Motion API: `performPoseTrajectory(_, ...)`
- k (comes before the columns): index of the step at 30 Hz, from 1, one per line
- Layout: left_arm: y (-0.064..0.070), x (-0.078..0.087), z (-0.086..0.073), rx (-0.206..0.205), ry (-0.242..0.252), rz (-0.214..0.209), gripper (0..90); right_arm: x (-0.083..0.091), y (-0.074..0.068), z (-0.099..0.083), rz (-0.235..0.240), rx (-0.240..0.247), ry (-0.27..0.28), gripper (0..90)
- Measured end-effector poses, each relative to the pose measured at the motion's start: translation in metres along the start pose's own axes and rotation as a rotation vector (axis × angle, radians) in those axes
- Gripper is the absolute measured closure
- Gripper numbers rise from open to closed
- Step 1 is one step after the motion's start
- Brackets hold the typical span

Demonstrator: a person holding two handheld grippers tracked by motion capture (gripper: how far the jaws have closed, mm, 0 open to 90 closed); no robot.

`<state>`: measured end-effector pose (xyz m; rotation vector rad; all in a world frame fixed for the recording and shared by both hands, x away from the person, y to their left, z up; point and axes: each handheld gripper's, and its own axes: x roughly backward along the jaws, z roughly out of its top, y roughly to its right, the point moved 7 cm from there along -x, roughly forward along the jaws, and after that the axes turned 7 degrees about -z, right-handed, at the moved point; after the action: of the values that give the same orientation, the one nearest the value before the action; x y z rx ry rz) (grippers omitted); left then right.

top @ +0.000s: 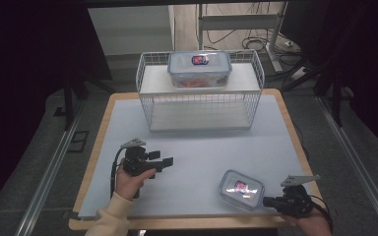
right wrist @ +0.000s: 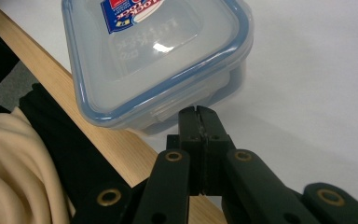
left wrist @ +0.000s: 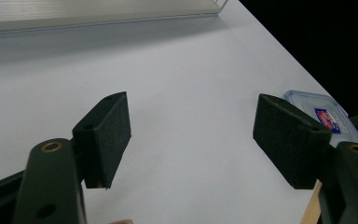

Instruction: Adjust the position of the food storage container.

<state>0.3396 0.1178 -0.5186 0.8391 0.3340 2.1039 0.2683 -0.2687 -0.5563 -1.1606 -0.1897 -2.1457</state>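
Clear blue-rimmed plastic container [top: 241, 189] lies near the table's front edge (lid on); right gripper [right wrist: 199, 114] pressed together against its latch, left gripper [left wrist: 193, 140] spread apart.

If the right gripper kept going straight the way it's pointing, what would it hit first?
The shut right gripper would most likely meet the side wall of the small clear plastic container with the blue-rimmed lid, right ahead of its tips; whether they already touch is unclear.
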Motion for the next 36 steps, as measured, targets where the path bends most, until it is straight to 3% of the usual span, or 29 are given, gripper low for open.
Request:
performPoseTrajectory(20, -0.008, 0.001, -0.003, 0.025, -0.007, 0.011, 27.4, -0.036, -0.015, 0.038, 0.015, -0.023, 0.028, 89.0)
performPoseTrajectory(36, -0.016, 0.003, -0.005, 0.041, -0.003, 0.023, 27.4, -0.084, -0.032, 0.09, 0.033, -0.033, 0.039, 89.1)
